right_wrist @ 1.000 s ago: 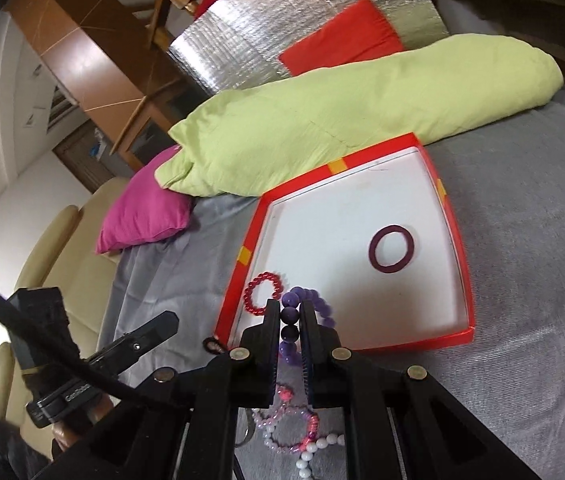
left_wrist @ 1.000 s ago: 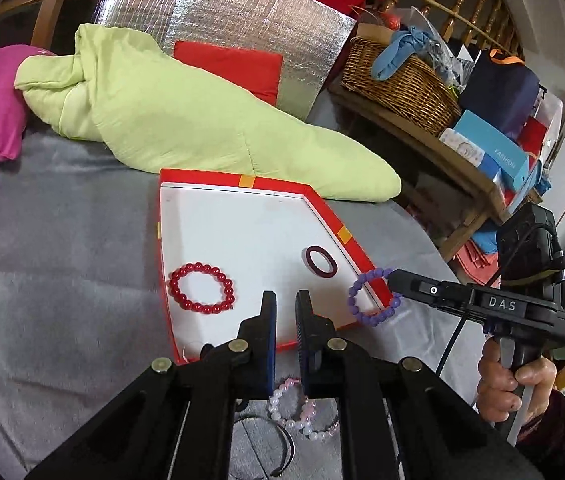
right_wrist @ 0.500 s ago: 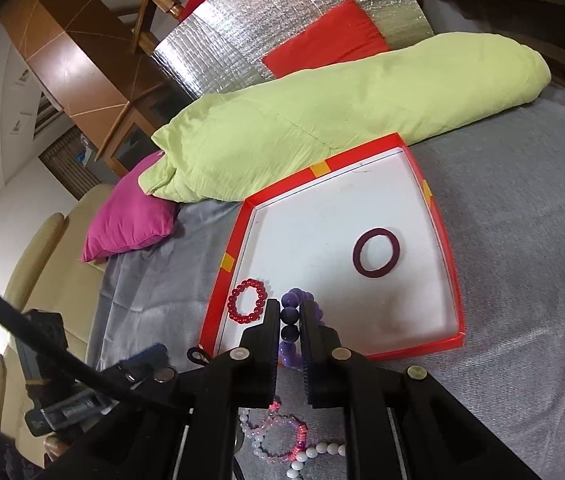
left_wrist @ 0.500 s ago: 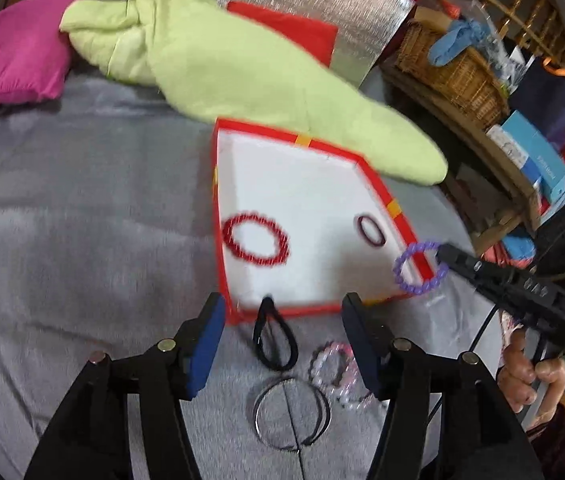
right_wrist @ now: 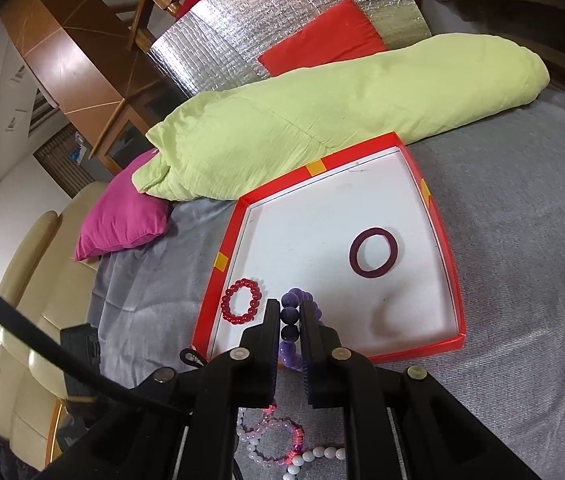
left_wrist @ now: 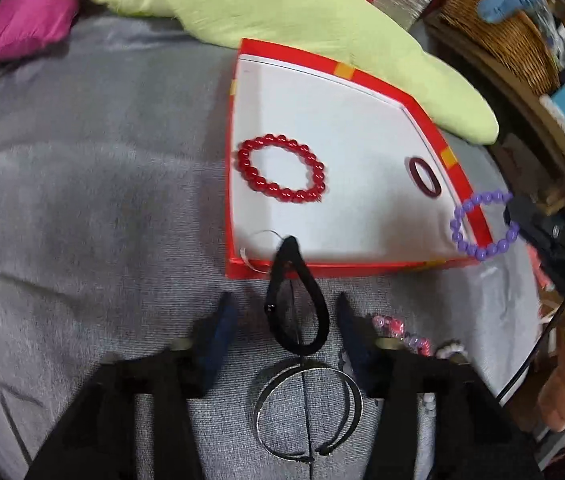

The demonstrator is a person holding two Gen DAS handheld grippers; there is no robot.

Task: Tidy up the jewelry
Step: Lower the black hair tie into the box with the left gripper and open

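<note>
The right gripper (right_wrist: 291,322) pinched a purple bead bracelet (left_wrist: 482,226) just over the near rim of the red tray (right_wrist: 452,280), with bare white floor ahead of it. The left gripper (left_wrist: 284,322) hung spread wide around a black hair tie (left_wrist: 314,304) lying against the tray's near wall.

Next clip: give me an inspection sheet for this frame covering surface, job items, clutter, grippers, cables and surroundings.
Surface: grey fabric cover, wrinkled.
Job's things: red tray holds a red bead bracelet and a dark red ring; a black hair tie leans on its near rim; a silver bangle and pink and white bead bracelets lie outside.
Clutter: green blanket, pink pillow.
Grippers: left gripper jaws open around the hair tie; right gripper shut on the purple bead bracelet.
Cables: black cable crosses the right wrist view.
Surroundings: wicker basket, foil sheet, cream sofa.
</note>
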